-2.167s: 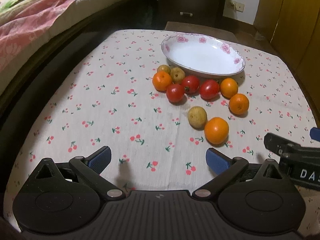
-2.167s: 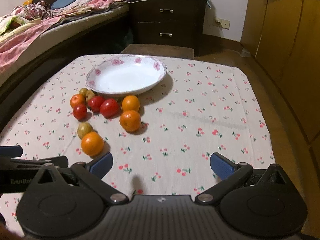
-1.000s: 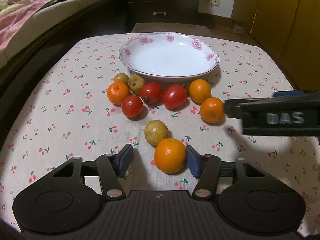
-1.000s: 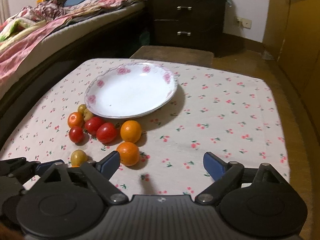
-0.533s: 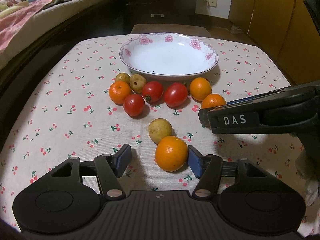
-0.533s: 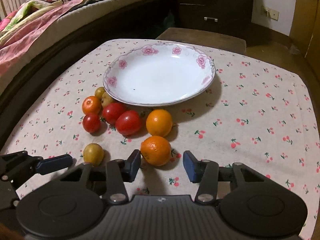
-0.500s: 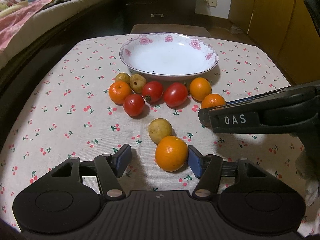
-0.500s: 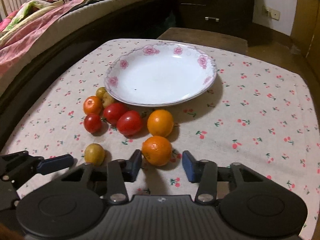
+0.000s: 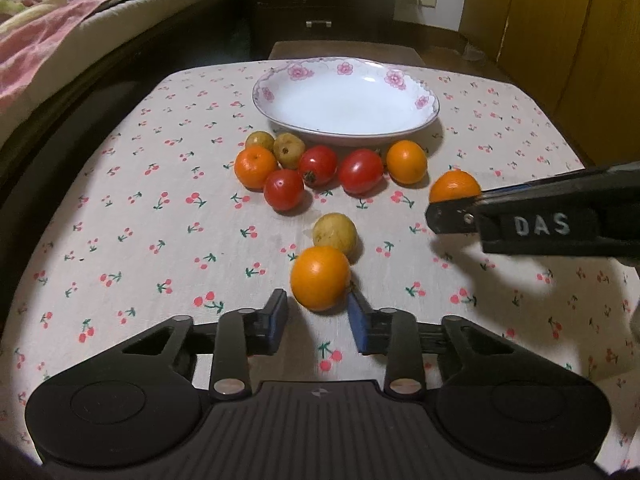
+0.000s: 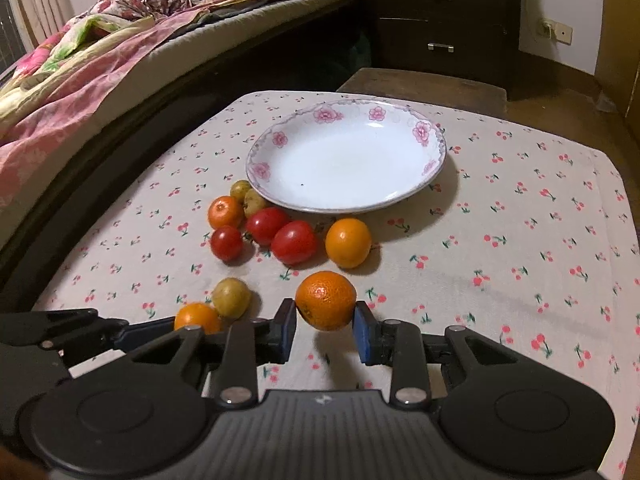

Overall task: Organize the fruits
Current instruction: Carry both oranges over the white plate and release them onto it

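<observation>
An orange [image 9: 320, 278] sits on the cherry-print cloth between the blue pads of my left gripper [image 9: 318, 316]. Its jaws are closing and both pads touch the fruit's sides. My right gripper [image 10: 325, 328] is shut on a second orange [image 10: 326, 300], whose shadow falls on the cloth beneath it. In the left wrist view that orange [image 9: 454, 186] shows above the right gripper's black fingers [image 9: 520, 224]. The white flowered plate [image 9: 348, 104] stands empty at the far side, and also shows as the plate [image 10: 344, 164] in the right wrist view.
Three tomatoes [image 9: 360, 171], two more oranges [image 9: 406, 161] and two yellow-green fruits [image 9: 289, 150] lie in a row before the plate. A third yellow-green fruit [image 9: 334, 232] touches the left orange. A bed [image 10: 100, 60] runs along the left, a dark dresser [image 10: 440, 20] behind.
Both grippers have narrowed onto their oranges. The left pads came in from a wide stance to the fruit's sides. The right gripper clamped its orange and tilted up slightly.
</observation>
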`<action>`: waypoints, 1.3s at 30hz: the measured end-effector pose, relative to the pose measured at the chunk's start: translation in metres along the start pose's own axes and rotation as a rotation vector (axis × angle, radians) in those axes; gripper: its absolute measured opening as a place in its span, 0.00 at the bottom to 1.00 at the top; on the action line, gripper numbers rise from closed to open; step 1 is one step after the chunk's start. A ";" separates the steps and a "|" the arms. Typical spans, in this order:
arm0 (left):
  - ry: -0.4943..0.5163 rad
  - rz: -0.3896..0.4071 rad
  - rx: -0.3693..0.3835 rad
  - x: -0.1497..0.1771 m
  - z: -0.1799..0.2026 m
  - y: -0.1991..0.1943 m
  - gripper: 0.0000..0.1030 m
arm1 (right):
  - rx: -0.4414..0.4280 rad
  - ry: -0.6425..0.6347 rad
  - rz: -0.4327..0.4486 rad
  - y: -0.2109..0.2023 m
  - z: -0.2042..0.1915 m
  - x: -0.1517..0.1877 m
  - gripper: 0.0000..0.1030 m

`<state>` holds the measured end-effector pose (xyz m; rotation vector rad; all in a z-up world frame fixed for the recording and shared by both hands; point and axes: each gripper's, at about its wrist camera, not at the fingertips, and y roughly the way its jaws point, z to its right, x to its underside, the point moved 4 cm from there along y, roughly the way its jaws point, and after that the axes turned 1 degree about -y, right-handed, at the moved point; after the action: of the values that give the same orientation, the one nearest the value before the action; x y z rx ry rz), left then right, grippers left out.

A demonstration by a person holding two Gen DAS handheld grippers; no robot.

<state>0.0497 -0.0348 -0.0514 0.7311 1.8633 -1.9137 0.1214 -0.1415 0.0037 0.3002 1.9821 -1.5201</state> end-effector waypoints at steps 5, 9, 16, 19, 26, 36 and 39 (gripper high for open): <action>0.004 -0.005 -0.032 0.000 -0.007 -0.003 0.49 | -0.004 0.012 -0.015 -0.013 -0.002 0.012 0.24; -0.005 0.020 -0.009 -0.006 -0.010 -0.008 0.77 | -0.005 0.014 -0.004 -0.023 -0.001 0.016 0.24; 0.080 0.026 -0.024 -0.020 0.003 0.004 0.60 | -0.018 0.029 -0.019 -0.015 0.001 0.012 0.24; 0.069 -0.009 -0.001 -0.014 0.002 0.011 0.40 | -0.023 0.031 -0.019 -0.014 0.001 0.011 0.24; 0.033 -0.012 0.010 -0.015 -0.002 0.001 0.38 | -0.019 0.035 -0.012 -0.020 0.003 0.014 0.24; 0.075 0.025 -0.035 -0.034 0.015 -0.026 0.38 | -0.024 0.020 -0.007 -0.032 -0.004 0.016 0.24; 0.065 0.028 -0.031 -0.042 0.014 -0.024 0.38 | -0.012 0.009 0.006 -0.033 -0.004 0.012 0.24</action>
<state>0.0673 -0.0513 -0.0072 0.8136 1.9067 -1.8610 0.0932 -0.1505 0.0235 0.3082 1.9955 -1.5051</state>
